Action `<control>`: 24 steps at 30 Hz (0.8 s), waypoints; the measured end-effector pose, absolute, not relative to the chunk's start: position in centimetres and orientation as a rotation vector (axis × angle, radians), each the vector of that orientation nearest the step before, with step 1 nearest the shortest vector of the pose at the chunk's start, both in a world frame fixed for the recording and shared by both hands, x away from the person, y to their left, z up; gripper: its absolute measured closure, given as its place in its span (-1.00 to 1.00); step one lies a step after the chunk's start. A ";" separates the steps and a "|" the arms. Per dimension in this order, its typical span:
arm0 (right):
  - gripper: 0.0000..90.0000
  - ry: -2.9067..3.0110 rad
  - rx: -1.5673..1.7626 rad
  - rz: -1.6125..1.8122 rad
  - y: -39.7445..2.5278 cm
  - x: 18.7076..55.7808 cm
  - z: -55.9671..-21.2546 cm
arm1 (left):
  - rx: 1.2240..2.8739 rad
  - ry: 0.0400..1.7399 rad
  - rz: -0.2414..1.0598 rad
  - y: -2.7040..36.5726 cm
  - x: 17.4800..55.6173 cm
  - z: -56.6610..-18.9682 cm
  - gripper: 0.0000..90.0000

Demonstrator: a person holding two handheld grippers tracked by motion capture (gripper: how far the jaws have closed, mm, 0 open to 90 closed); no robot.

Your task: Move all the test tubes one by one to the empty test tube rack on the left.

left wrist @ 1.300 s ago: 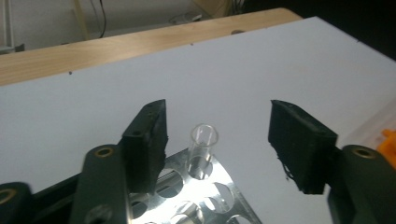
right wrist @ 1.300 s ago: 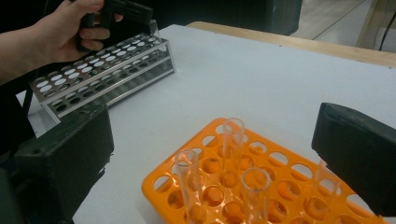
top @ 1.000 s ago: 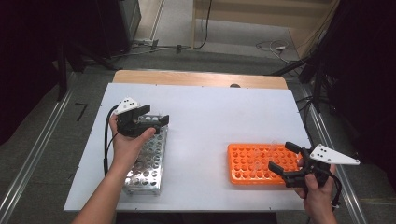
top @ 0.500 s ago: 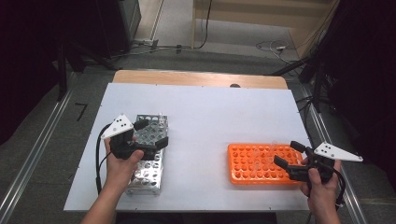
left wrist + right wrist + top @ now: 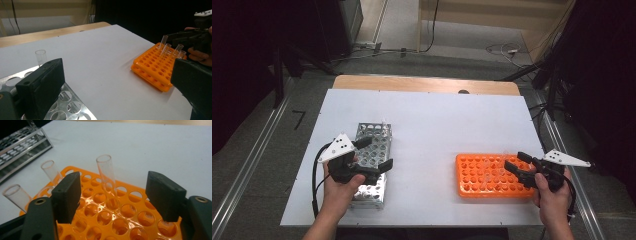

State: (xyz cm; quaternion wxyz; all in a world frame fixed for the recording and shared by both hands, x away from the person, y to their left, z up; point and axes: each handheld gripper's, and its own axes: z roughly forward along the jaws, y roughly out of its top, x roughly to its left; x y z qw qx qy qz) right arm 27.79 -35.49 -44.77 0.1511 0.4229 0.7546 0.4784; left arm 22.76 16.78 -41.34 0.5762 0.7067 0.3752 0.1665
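Observation:
An orange tube rack (image 5: pixel 484 186) lies at the table's near right and holds several clear tubes. My right gripper (image 5: pixel 515 161) hovers open over its right end. In the right gripper view the jaws stand wide on either side of an upright clear tube (image 5: pixel 107 178) without touching it, and two more tubes (image 5: pixel 51 171) lean at the left. A metal tube rack (image 5: pixel 373 134) lies at the near left. My left gripper (image 5: pixel 374 154) is open above it, with nothing between its jaws. One clear tube (image 5: pixel 41 57) stands in the metal rack (image 5: pixel 67 107).
The white table top (image 5: pixel 437 125) stretches bare between the two racks. A wooden strip (image 5: pixel 422 84) runs along the far edge. The left gripper view shows the orange rack (image 5: pixel 153 72) and the right gripper (image 5: pixel 190 37) across the table. Dark floor and cables surround the table.
My left gripper has drawn back along the metal rack toward the near edge, still open. The right gripper has hardly shifted over the orange rack.

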 end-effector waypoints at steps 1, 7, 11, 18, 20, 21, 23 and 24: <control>-0.31 2.183 1.212 1.360 -35.4 28.0 -45.0 | 1.654 0.880 0.387 16.7 22.8 -41.4 -1.00; -0.02 2.258 1.220 1.317 -34.7 28.7 -45.9 | 1.666 0.883 0.384 16.5 22.9 -41.6 -1.00; 0.16 2.273 1.222 1.298 -34.4 28.7 -45.9 | 1.665 0.886 0.380 16.5 22.9 -41.7 -1.00; 0.36 2.311 1.223 1.196 -33.5 28.9 -46.2 | 1.665 0.884 0.378 16.4 22.9 -41.7 -1.00; 0.42 2.309 1.232 1.165 -33.3 28.9 -46.2 | 1.664 0.883 0.375 16.4 22.9 -41.7 -1.00; 0.46 2.309 1.239 1.153 -33.2 28.9 -46.2 | 1.665 0.884 0.375 16.3 22.9 -41.6 -1.00; 0.53 2.310 1.236 1.134 -33.1 28.9 -46.3 | 1.666 0.883 0.374 16.3 22.8 -41.7 -1.00; 0.54 2.307 1.237 1.132 -33.0 28.9 -46.3 | 1.667 0.884 0.375 16.3 22.8 -41.7 -1.00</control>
